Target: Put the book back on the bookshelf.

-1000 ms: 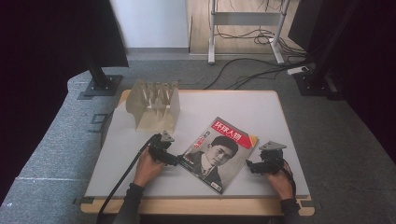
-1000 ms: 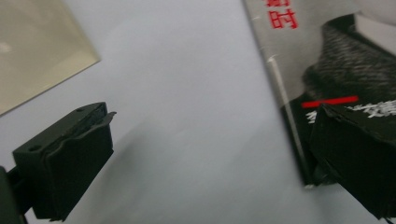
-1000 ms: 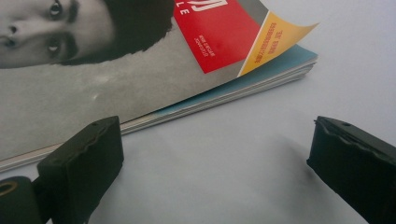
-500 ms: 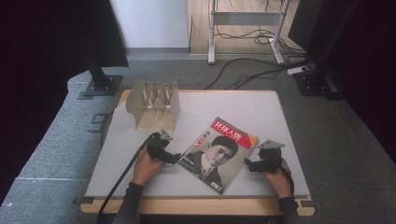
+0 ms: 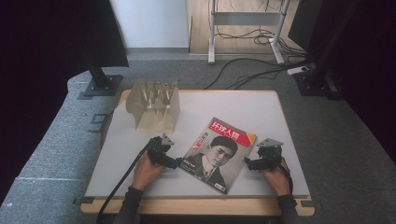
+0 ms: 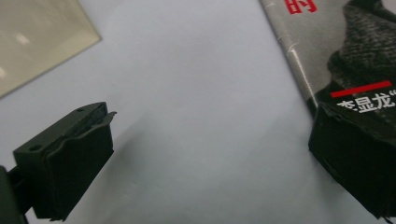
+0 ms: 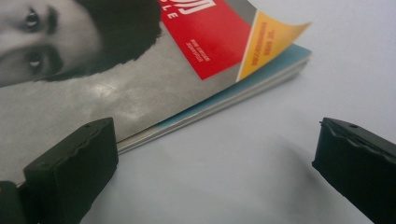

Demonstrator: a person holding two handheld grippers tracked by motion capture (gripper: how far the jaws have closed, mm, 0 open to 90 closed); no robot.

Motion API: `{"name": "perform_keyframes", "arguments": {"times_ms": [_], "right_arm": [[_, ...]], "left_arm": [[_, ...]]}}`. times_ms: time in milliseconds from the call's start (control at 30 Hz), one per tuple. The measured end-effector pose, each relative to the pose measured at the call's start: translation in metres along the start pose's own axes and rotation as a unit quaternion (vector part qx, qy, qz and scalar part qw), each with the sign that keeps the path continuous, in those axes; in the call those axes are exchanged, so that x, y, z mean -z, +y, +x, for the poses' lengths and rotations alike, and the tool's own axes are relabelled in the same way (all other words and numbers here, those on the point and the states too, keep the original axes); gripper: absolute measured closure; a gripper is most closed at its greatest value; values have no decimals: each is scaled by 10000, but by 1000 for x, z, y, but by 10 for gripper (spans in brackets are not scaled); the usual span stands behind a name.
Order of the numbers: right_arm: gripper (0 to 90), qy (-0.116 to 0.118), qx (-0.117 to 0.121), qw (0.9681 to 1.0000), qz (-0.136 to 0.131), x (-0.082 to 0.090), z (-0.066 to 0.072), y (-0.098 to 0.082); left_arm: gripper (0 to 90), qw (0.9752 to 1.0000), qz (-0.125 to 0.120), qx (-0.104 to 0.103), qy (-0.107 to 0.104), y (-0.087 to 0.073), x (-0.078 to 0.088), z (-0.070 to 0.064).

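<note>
Right gripper (image 5: 251, 164): moved down and toward the magazine (image 5: 215, 154) since a second ago; jaws wide apart, one now at the cover's open edge, the other over bare table (image 5: 261, 112).
Left gripper (image 5: 176, 163): eased slightly nearer the magazine's spine edge; one jaw overlaps the cover.

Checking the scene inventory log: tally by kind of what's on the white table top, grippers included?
Glossy magazine with a portrait cover and red title block: 1
Beige slotted file rack: 1
Black hand-held grippers: 2, left gripper and right gripper, both with fingers apart
Total: 4
</note>
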State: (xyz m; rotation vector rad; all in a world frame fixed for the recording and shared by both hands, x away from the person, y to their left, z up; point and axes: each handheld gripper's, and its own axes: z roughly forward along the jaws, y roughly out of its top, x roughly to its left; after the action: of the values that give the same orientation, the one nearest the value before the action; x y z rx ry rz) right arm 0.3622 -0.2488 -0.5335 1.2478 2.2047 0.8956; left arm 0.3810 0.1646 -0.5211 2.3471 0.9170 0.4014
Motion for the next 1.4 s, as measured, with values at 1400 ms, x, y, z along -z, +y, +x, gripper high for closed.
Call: {"name": "perform_keyframes", "arguments": {"times_ms": [1400], "right_arm": [[0,-27,-112,9992,375,-63,-25,64]], "left_arm": [[0,9947,-190,-530,-856,-11,7,-68]]}}
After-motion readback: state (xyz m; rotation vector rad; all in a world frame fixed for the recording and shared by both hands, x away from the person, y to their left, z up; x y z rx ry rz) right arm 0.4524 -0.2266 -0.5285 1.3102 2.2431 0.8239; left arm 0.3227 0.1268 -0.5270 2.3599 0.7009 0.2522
